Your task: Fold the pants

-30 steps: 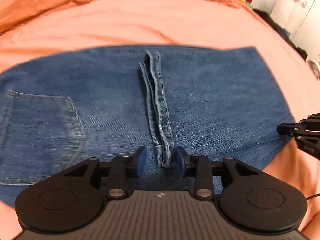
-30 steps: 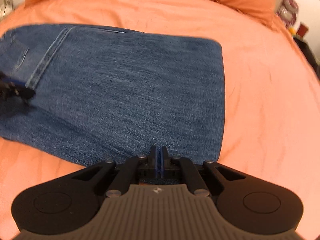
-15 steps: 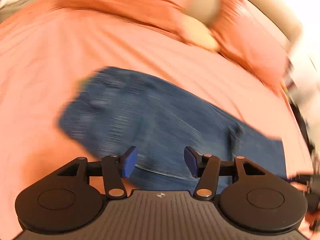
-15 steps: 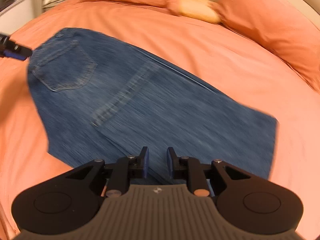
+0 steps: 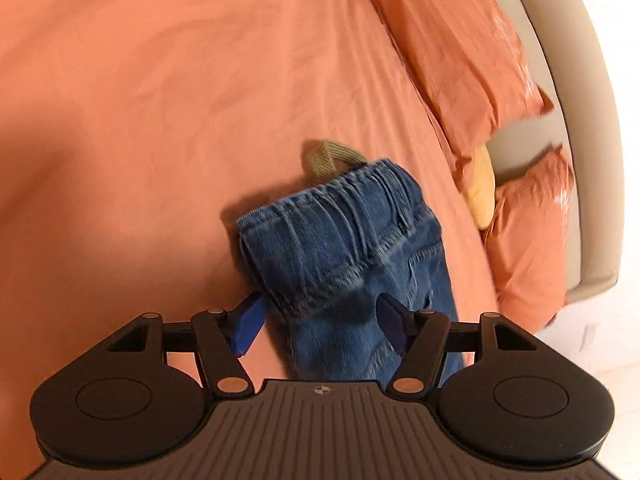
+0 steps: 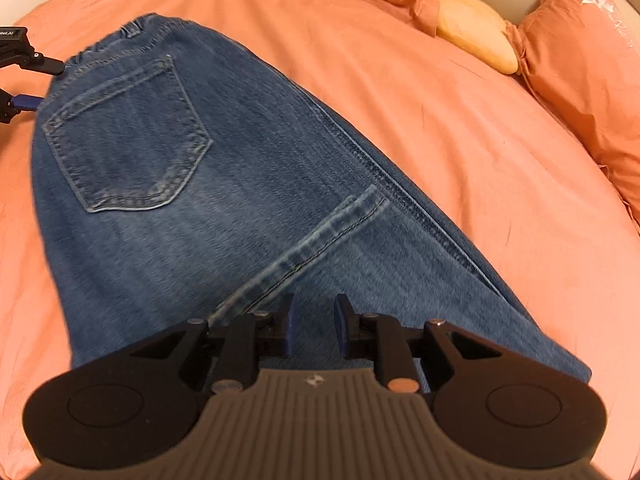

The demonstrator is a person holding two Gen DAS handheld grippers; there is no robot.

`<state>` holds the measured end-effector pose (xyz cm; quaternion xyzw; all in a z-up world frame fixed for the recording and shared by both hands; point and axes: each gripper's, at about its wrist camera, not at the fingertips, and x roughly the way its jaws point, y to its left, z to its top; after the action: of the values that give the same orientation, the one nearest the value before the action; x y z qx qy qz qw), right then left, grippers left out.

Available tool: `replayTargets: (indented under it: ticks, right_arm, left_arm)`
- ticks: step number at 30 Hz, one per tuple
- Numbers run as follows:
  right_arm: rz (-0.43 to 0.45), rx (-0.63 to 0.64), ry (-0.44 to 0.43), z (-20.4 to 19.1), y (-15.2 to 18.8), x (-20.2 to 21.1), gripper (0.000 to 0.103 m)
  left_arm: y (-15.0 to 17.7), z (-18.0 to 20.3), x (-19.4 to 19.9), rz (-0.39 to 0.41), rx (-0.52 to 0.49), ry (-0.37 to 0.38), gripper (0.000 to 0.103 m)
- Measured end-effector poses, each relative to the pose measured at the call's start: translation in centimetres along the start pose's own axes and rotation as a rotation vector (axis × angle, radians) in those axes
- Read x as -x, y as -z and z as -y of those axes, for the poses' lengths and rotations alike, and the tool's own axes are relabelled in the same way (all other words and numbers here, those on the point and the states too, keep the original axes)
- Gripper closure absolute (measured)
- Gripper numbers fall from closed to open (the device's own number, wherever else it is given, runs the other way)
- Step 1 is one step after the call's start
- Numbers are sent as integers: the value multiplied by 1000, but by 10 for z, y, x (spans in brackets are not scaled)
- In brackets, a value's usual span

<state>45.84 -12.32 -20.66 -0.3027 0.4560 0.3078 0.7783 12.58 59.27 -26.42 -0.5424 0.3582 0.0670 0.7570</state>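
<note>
Blue jeans (image 6: pixel 240 184) lie folded on the orange bedsheet (image 6: pixel 460 128), back pocket (image 6: pixel 128 140) up, a leg hem (image 6: pixel 312 244) across the middle. My left gripper (image 5: pixel 320 312) is at the waistband end (image 5: pixel 344 208), its jaws opening. The waistband corner sits between the blue pads (image 5: pixel 250 322) and is not pressed. A khaki strap (image 5: pixel 328 156) sticks out behind the waistband. The right wrist view also catches the left gripper (image 6: pixel 48 84) at the far left. My right gripper (image 6: pixel 315 312) hovers low over the denim near the hem, jaws a little apart, gripping nothing.
Orange pillows (image 5: pixel 460 60) and a yellow cushion (image 6: pixel 476 30) lie along the beige headboard (image 5: pixel 588 160). Bare orange sheet (image 5: pixel 140 120) spreads to the left of the waistband and on both sides of the jeans.
My left gripper left the hem in the middle, swung to the waistband end, rolled and widened its jaws. My right gripper went from shut to slightly open and shifted along the jeans.
</note>
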Motion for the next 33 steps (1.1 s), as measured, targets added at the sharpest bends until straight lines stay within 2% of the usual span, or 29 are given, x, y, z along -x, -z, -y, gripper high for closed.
replayTargets:
  ticks: [2, 5, 9, 11, 12, 15, 17, 18, 22, 26, 30, 33]
  right_arm:
    - [-15, 13, -16, 2, -4, -9, 86]
    - [-53, 48, -47, 3, -8, -25, 86]
    - [-95, 75, -80, 6, -10, -44, 86]
    - [-113, 53, -110, 12, -12, -48, 85]
    - [-122, 44, -123, 17, -13, -49, 86]
    - [-138, 66, -123, 16, -15, -49, 86]
    - [-139, 82, -109, 13, -15, -49, 86]
    - [-137, 82, -103, 13, -15, -48, 86]
    - [-123, 44, -80, 11, -11, -42, 85]
    - [-83, -28, -60, 17, -4, -26, 80]
    - [-19, -128, -92, 37, 20, 9, 80]
    - [-7, -208, -101, 58, 40, 33, 80]
  left_arm:
    - [-4, -7, -10, 1, 30, 30, 23]
    - [-10, -15, -16, 17, 45, 76, 23]
    - [-11, -17, -19, 40, 21, 96, 25]
    - [-8, -15, -15, 60, -11, 91, 39]
    - [-6, -13, -14, 71, -35, 78, 42]
    - [-3, 0, -7, 107, -110, 35, 60]
    - [0, 15, 2, 136, -186, 8, 75]
    - [2, 23, 6, 146, -221, 2, 77]
    - [10, 60, 23, 175, -343, -35, 79]
    - [25, 108, 41, 209, -474, -62, 80]
    - [52, 165, 58, 253, -609, -53, 80]
    - [84, 215, 64, 287, -724, -29, 82]
